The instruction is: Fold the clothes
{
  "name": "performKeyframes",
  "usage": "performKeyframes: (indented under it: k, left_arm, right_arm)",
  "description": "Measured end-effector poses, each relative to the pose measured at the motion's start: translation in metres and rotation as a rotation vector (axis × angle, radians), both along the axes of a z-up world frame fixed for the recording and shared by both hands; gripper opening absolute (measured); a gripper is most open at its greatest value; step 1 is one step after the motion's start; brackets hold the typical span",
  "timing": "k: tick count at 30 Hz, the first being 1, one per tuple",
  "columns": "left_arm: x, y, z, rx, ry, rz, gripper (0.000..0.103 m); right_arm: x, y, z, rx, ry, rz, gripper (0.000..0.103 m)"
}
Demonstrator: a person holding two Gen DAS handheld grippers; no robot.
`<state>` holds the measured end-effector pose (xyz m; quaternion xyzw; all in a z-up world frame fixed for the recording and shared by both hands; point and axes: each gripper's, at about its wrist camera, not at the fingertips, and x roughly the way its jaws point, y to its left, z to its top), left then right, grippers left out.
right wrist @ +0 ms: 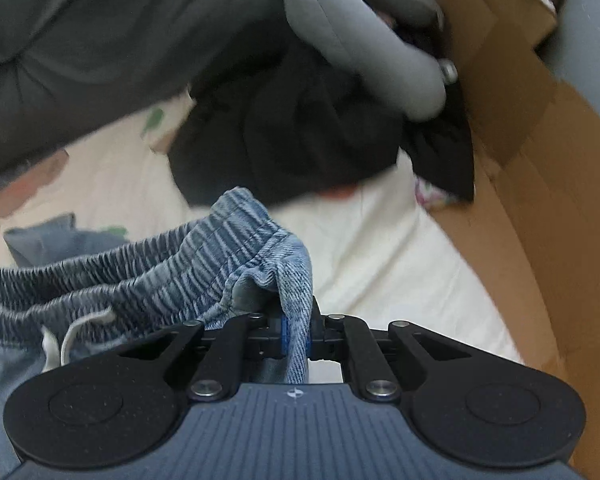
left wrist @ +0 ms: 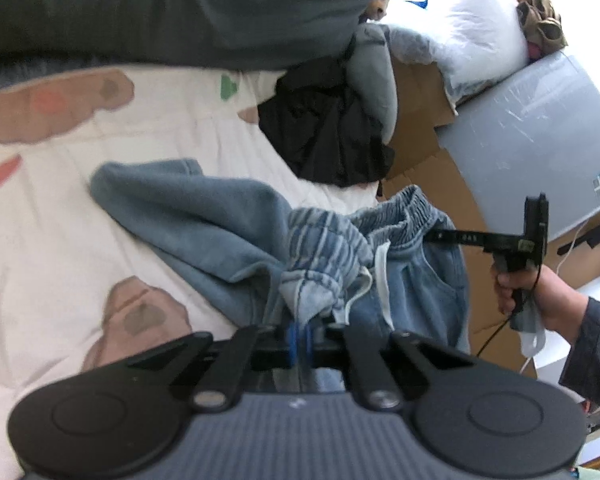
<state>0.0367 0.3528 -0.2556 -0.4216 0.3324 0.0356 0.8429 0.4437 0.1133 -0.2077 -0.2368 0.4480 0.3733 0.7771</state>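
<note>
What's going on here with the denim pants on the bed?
A person is holding a gripper in each hand, and both are clamped on the elastic waistband of the denim pants. The left gripper pinches one end of the band, the right gripper the other, so the waist is lifted between them. The pant leg trails back across the patterned bedspread. No fold is visible yet. A black garment lies beyond.

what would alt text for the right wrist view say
The right gripper is shut on the elastic waistband of blue denim shorts above a cream bedsheet. Black clothes and a cardboard box lie beyond.
</note>
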Motion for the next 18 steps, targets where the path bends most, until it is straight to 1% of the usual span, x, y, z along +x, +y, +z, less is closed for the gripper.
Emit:
performKeyframes:
  k: [3,6,10,12,14,18]
  left_arm:
    - [-0.007,0.005,0.020,0.036,-0.012,-0.003,0.004]
    - [-0.010,0.006,0.038,0.068,-0.005,0.007,0.004]
    - [-0.011,0.001,0.060,0.105,-0.011,0.024,0.004]
    - [-0.011,0.003,0.064,0.113,-0.011,0.059,0.004]
    - [-0.009,0.008,0.067,0.120,0.010,0.102,0.004]
    - [-0.005,0.016,0.075,0.144,0.065,0.174,0.004]
  right_arm:
    - [0.000,0.015,0.011,0.021,-0.022,0.039,0.007]
    - [-0.001,0.027,0.018,0.052,-0.040,0.064,0.007]
    - [0.000,0.032,0.022,0.123,-0.067,0.077,0.007]
    - [0.005,0.036,0.021,0.173,-0.064,0.083,0.006]
    - [0.012,0.041,0.018,0.220,-0.054,0.094,0.005]
    - [0.026,0.061,0.015,0.257,-0.021,0.134,0.005]
